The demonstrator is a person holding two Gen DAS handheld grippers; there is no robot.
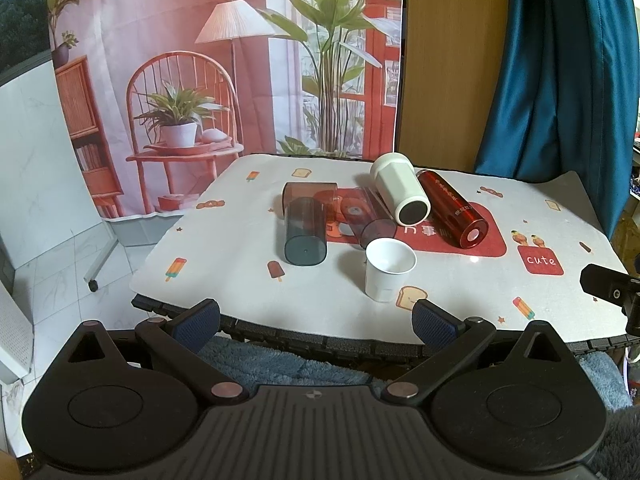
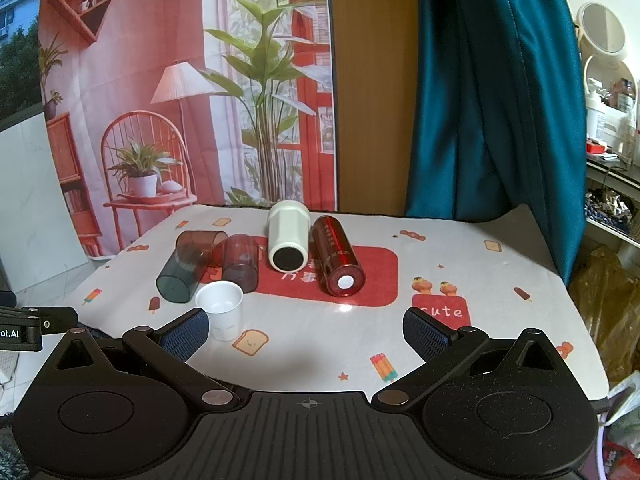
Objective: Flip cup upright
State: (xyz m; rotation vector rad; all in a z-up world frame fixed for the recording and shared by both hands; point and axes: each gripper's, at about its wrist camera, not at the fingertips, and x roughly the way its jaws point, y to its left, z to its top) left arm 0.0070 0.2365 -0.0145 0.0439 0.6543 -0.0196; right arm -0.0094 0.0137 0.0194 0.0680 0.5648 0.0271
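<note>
A small white paper cup (image 1: 388, 270) stands upright near the table's front; it also shows in the right wrist view (image 2: 222, 308). Behind it several cups lie on their sides: a dark grey translucent cup (image 1: 305, 230) (image 2: 178, 276), a brown translucent cup (image 1: 308, 194) (image 2: 200, 242), a reddish translucent cup (image 1: 370, 220) (image 2: 240, 262), a white cup (image 1: 400, 188) (image 2: 288, 236) and a shiny red cup (image 1: 452, 210) (image 2: 338, 256). My left gripper (image 1: 316, 318) is open and empty before the table's front edge. My right gripper (image 2: 306, 330) is open and empty above the front of the table.
The table wears a white cloth (image 1: 240, 264) with a red patch and small prints. A printed backdrop (image 1: 200, 80), a wooden panel and a teal curtain (image 1: 560, 72) stand behind. Blue carpet lies below the table's edge. Shelves with clutter (image 2: 612, 152) stand at the right.
</note>
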